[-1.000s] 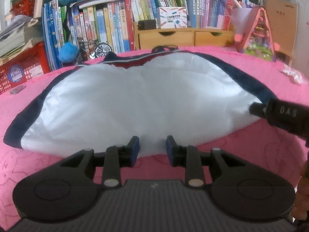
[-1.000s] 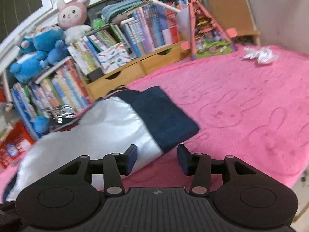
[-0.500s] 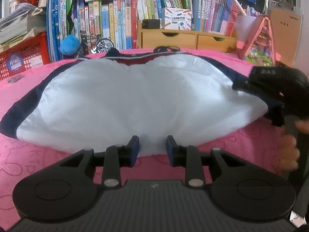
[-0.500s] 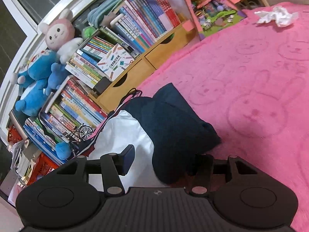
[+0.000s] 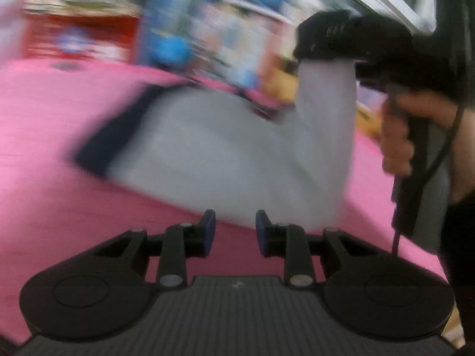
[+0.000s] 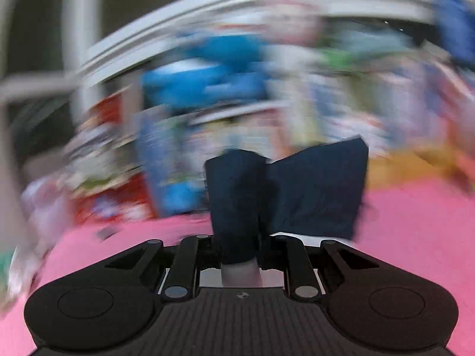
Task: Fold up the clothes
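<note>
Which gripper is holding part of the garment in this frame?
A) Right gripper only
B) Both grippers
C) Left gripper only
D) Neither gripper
A: the right gripper is shut on the navy sleeve, lifted above the pink blanket, while the left gripper is open and empty.

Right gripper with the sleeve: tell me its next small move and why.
Probably carry the navy sleeve across and lay it on the white shirt body. The right gripper is shut on it and has it lifted off the pink blanket; the left gripper hangs open at the hem.
</note>
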A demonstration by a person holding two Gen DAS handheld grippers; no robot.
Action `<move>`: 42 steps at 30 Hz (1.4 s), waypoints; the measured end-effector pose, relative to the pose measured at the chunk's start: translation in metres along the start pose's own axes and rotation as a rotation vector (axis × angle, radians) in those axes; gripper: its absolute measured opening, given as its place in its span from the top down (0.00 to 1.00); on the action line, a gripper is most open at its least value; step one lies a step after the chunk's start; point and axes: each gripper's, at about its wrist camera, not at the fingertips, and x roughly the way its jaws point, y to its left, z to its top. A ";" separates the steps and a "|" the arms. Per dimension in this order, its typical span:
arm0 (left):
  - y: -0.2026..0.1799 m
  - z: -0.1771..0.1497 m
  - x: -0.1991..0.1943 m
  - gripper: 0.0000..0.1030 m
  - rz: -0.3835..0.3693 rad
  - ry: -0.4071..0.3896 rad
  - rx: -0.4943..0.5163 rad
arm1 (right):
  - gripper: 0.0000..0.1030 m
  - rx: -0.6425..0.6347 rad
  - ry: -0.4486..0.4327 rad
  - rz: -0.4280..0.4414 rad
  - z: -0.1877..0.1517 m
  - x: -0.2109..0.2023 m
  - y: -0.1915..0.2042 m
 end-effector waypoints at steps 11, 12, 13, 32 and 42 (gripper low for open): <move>0.082 0.021 -0.012 0.71 -0.095 -0.087 -0.300 | 0.35 -0.316 0.085 0.302 -0.049 0.003 0.088; 0.083 0.024 -0.008 0.69 -0.135 -0.086 -0.313 | 0.32 -0.314 0.072 0.277 -0.050 -0.009 0.080; 0.082 0.026 -0.004 0.68 -0.166 -0.076 -0.328 | 0.28 -0.308 0.062 0.247 -0.052 -0.022 0.071; 0.081 0.080 0.080 0.88 -0.127 -0.066 -0.451 | 0.37 -0.181 0.207 -0.086 -0.120 -0.043 0.020; 0.059 0.050 0.022 0.90 -0.103 -0.198 -0.196 | 0.60 -0.228 0.178 -0.193 -0.119 -0.029 0.020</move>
